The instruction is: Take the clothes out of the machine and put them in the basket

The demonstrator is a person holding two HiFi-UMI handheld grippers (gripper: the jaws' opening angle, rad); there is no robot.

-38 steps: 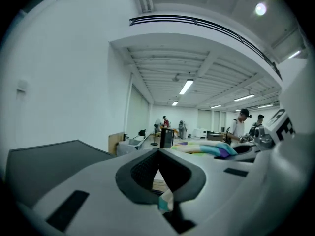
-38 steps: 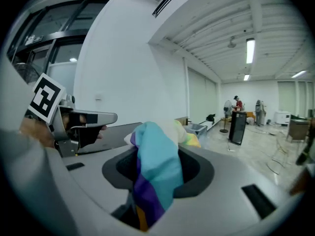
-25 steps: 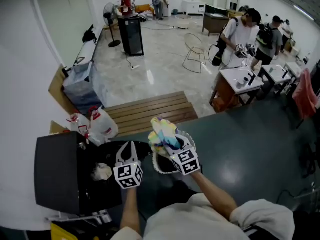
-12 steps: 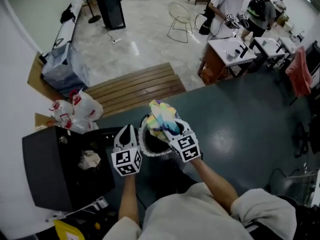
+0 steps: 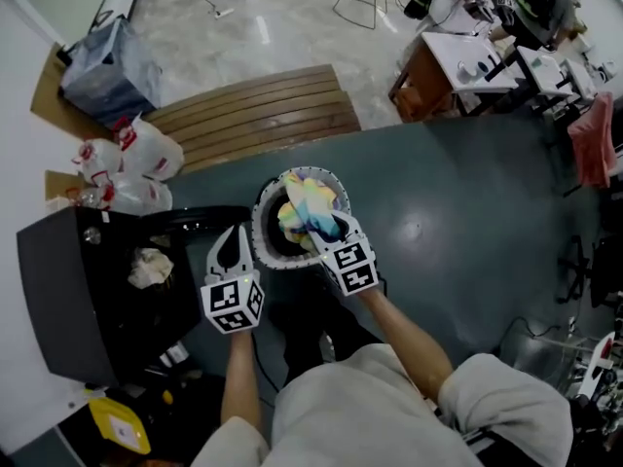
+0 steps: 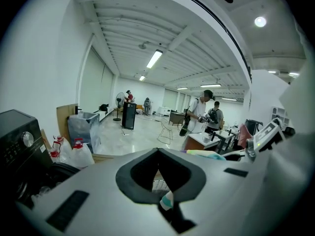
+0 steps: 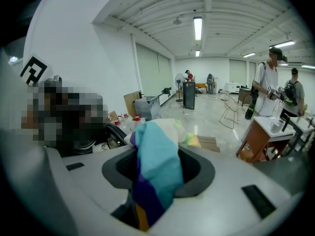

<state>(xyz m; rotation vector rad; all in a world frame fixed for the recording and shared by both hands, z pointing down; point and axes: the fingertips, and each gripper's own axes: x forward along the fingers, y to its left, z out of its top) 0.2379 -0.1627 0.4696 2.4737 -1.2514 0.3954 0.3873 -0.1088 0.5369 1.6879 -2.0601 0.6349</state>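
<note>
A round white basket (image 5: 261,224) stands on the dark floor beside the black washing machine (image 5: 58,300). My right gripper (image 5: 323,224) is shut on a pastel cloth (image 5: 308,204) of blue, yellow and purple, held low over the basket's mouth. In the right gripper view the cloth (image 7: 157,166) drapes over the jaws and hides the tips. My left gripper (image 5: 233,233) hovers at the basket's left rim, jaw tips together, nothing held. A pale crumpled cloth (image 5: 148,267) lies at the machine's top.
Beyond the basket lies a slatted wooden platform (image 5: 253,115). White plastic bags (image 5: 131,163) and a grey-blue bin (image 5: 107,61) stand to its left. A wooden desk (image 5: 458,61) with people around it is at the far right. A yellow item (image 5: 122,426) lies by the machine's near corner.
Both grippers have sunk. The right one has carried the pastel cloth down from above the basket to its mouth. The left one has come down beside the rim.
</note>
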